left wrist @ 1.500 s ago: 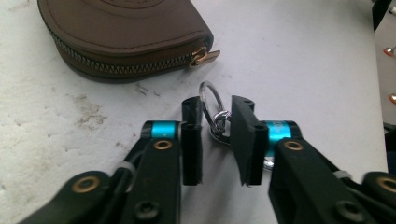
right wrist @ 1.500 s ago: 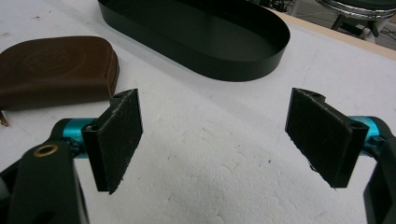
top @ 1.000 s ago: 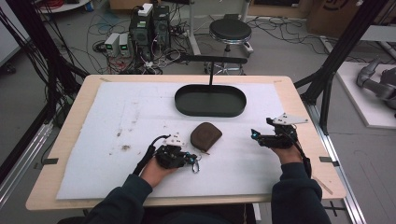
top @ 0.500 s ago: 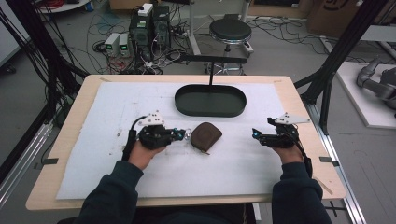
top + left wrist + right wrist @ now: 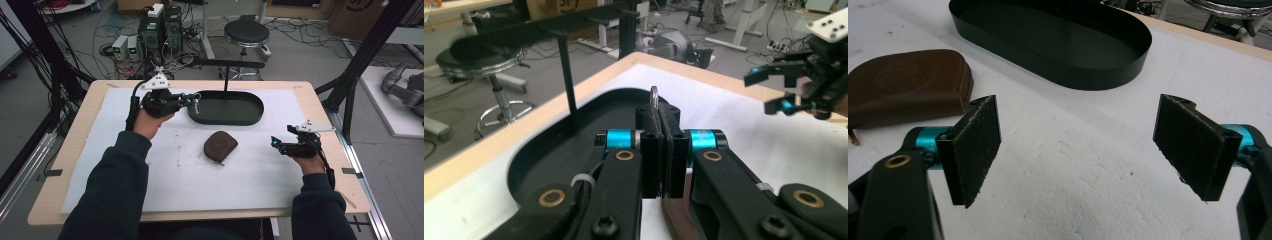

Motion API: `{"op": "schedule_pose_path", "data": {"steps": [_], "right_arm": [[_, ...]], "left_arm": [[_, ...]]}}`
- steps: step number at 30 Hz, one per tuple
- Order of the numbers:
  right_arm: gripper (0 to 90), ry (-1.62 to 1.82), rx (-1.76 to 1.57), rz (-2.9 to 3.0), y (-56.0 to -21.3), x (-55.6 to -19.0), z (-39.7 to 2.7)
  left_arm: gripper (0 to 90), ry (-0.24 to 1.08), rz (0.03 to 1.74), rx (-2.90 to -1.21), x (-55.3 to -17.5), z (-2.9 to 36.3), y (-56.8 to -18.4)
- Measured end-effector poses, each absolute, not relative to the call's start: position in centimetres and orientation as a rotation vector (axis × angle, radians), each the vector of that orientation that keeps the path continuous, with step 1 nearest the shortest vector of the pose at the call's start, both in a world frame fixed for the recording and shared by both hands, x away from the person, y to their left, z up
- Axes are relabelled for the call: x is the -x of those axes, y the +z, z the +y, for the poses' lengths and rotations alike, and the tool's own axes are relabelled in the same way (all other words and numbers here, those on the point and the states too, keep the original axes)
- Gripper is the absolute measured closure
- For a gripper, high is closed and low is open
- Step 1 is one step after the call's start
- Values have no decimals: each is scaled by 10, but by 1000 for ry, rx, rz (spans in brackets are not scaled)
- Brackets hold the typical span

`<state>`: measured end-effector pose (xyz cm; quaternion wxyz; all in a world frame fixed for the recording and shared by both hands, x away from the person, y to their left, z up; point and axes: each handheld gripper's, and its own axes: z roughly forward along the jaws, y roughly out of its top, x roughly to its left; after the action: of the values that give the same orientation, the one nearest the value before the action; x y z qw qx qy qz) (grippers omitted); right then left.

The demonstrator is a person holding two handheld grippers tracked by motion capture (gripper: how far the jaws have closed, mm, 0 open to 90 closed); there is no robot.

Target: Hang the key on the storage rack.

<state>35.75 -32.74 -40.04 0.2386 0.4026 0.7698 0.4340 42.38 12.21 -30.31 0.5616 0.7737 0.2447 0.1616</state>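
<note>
My left gripper (image 5: 192, 100) hovers over the left end of the black oval tray (image 5: 231, 108), its jaws shut on a small metal piece with a ring at its top (image 5: 654, 95). In the left gripper view the jaws (image 5: 658, 112) press together above the tray (image 5: 554, 150), and a brown strip shows beneath them. A brown leather pouch (image 5: 220, 145) lies on the white mat in front of the tray. My right gripper (image 5: 276, 142) rests at the right of the mat, open and holding nothing. In the right gripper view its wide-apart pads (image 5: 973, 145) frame bare mat, with the pouch (image 5: 908, 85) to the left and the tray (image 5: 1098, 75) beyond.
A white foam mat (image 5: 150, 170) covers most of the wooden table. A black post with a crossbar (image 5: 226, 75) stands behind the tray. A stool (image 5: 246, 32), computers and cables sit on the floor past the far edge. My right gripper (image 5: 774, 90) shows far off in the left gripper view.
My left hand has lifted from beside the pouch and moved away to the left end of the tray, jaws shut on the small metal piece. The right gripper stayed put.
</note>
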Motion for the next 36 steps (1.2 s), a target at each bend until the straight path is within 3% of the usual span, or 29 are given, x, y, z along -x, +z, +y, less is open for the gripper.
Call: {"op": "schedule_pose_path", "data": {"steps": [13, 36], "right_arm": [[194, 1199, -1104, 2116, -401, -358, -327], [193, 1213, -1113, 2121, -402, -358, -329]], "left_arm": [[879, 441, 589, -1813, -504, 114, -296], [877, 495, 740, -1807, -551, 106, -310]]}}
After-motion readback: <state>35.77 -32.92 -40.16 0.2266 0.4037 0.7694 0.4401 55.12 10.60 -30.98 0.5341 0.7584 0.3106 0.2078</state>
